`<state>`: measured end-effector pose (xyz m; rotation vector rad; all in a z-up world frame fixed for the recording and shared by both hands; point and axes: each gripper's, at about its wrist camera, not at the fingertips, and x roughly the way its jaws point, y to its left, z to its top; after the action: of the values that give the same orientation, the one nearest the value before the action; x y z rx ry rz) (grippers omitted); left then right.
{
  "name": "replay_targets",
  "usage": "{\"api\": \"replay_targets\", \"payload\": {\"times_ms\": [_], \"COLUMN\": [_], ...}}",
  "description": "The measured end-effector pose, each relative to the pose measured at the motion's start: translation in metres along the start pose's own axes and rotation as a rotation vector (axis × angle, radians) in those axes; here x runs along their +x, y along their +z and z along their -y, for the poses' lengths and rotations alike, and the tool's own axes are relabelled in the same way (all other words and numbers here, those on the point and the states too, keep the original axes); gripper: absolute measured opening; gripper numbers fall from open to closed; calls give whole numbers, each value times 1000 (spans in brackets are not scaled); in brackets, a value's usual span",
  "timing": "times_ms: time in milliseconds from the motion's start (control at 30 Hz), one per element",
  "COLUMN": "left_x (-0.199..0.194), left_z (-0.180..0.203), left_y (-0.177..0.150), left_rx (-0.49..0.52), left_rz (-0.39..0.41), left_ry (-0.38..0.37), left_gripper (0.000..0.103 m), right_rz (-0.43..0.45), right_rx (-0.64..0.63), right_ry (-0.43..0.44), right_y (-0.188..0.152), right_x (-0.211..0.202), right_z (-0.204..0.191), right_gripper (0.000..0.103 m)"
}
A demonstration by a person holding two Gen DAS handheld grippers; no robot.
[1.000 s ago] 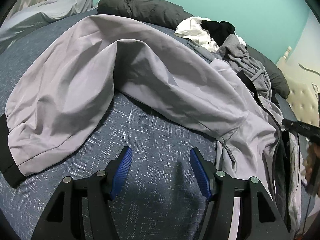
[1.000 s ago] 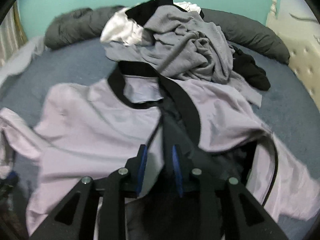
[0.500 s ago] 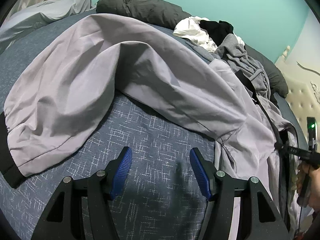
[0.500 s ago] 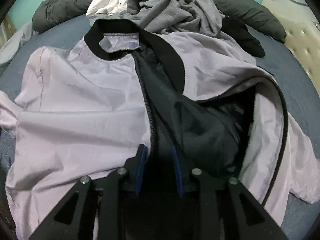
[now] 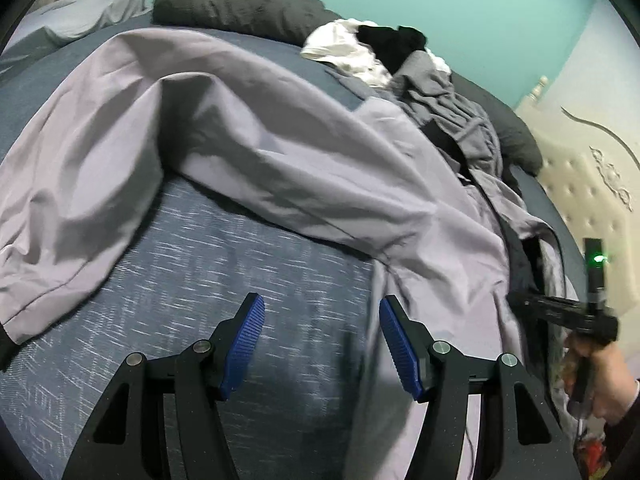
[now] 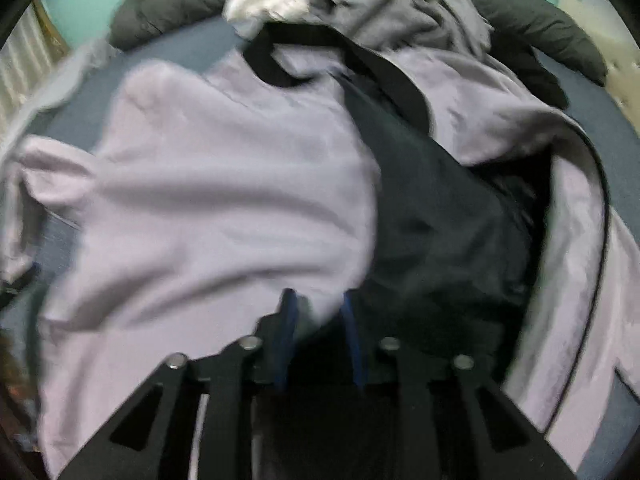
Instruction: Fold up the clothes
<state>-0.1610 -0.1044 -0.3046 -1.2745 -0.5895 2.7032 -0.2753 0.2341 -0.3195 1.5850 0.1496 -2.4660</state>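
Lilac jacket sprawled on blue bedspread, clothes pile behind, left gripper spread, right gripper closing on its front edge.

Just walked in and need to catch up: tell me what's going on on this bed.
A person is folding clothes with a hand-held claw in each hand. A light grey jacket lies unzipped on the blue bedspread, dark lining showing. The right claw is closing at the jacket's front edge; the left claw hangs open over bare bedspread beside the sleeve. More clothes are piled behind.
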Motion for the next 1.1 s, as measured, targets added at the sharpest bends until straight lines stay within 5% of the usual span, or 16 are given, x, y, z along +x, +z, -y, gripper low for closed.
{"api": "replay_targets", "payload": {"times_ms": [267, 400, 500, 600, 767, 833, 1100], "left_x": [0, 3, 6, 9, 14, 14, -20], "left_z": [28, 43, 52, 57, 63, 62, 62], "left_y": [-13, -19, -23, -26, -34, -36, -26], "left_rx": [10, 56, 92, 131, 195, 204, 188], "left_rz": [-89, -166, -204, -228, -267, -272, -252], "left_ry": [-50, -29, -19, -5, 14, 19, -40], "left_gripper": [64, 64, 63, 49, 5, 3, 2], "right_rz": [52, 89, 35, -1, -100, -105, -100], "right_rx": [54, 80, 60, -7, -53, -48, 126], "right_ry": [33, 137, 264, 278, 207, 182, 248], "right_y": [-13, -21, -29, -42, -57, -61, -69], "right_x": [-38, -66, -63, -61, -30, -27, -44], "right_z": [22, 26, 5, -27, -48, -45, 12], "right_gripper": [11, 15, 16, 23, 20, 5, 2]}}
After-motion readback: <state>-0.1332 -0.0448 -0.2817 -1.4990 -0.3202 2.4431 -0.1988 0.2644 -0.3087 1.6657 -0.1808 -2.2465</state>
